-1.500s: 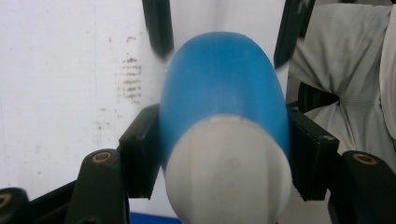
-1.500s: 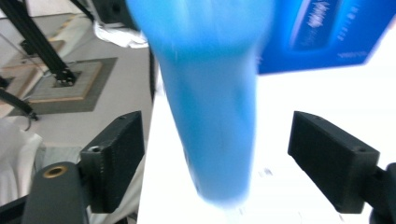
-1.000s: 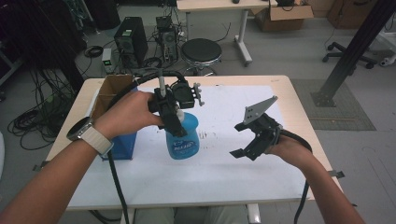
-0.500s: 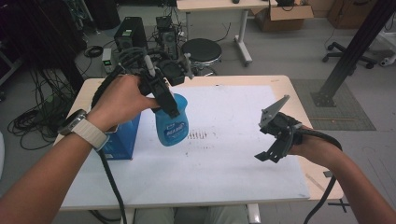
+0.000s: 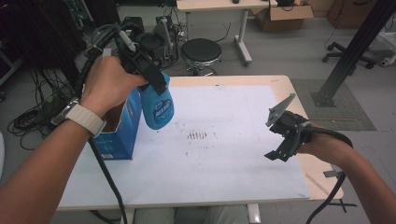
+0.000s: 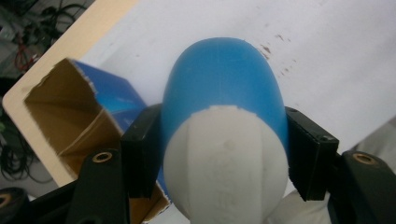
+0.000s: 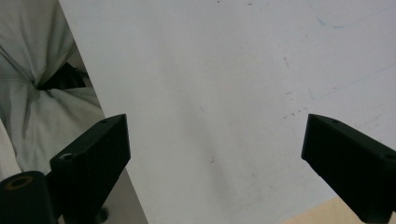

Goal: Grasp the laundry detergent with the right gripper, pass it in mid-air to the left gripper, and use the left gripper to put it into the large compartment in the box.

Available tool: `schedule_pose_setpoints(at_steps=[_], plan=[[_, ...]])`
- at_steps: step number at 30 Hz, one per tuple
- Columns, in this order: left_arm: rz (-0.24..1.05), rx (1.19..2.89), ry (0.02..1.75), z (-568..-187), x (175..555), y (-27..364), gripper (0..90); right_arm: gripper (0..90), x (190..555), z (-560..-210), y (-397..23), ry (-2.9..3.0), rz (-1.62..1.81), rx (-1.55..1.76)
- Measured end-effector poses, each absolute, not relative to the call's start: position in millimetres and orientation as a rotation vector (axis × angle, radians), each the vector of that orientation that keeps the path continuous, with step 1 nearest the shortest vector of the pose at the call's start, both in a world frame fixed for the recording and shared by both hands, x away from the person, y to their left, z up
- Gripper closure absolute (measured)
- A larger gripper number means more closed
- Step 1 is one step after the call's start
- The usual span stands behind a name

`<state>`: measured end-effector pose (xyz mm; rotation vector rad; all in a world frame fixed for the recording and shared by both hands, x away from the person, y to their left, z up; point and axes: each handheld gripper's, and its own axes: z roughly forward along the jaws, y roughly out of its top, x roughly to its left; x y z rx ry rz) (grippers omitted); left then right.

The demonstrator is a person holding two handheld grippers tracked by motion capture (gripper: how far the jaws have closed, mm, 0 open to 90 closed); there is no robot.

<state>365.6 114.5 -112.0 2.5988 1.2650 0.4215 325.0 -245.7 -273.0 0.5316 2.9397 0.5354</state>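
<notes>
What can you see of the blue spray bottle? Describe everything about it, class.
The blue spray bottle looks like smooth plastic: a rounded blue body with a printed label and a white top. It hangs tilted in the air above the white sheet, beside the open blue carton. The left gripper is shut on its upper part, one black jaw pressing each side.

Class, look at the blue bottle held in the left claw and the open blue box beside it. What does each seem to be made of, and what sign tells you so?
Blue bottle: probably plastic, smooth and slightly glossy, with a soft sheen on its rounded body and a matte white top.
Blue box: cardboard, printed blue outside; the brown raw inside and torn flap edges show it.
</notes>
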Motion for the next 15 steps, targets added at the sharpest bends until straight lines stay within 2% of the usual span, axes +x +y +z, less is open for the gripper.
schedule_pose_setpoints(at_steps=[15], plan=[[0.444,2.384,1.554,-82,379,162,38.2,7.6,329,-269,-249,2.93,0.504,0.535]])
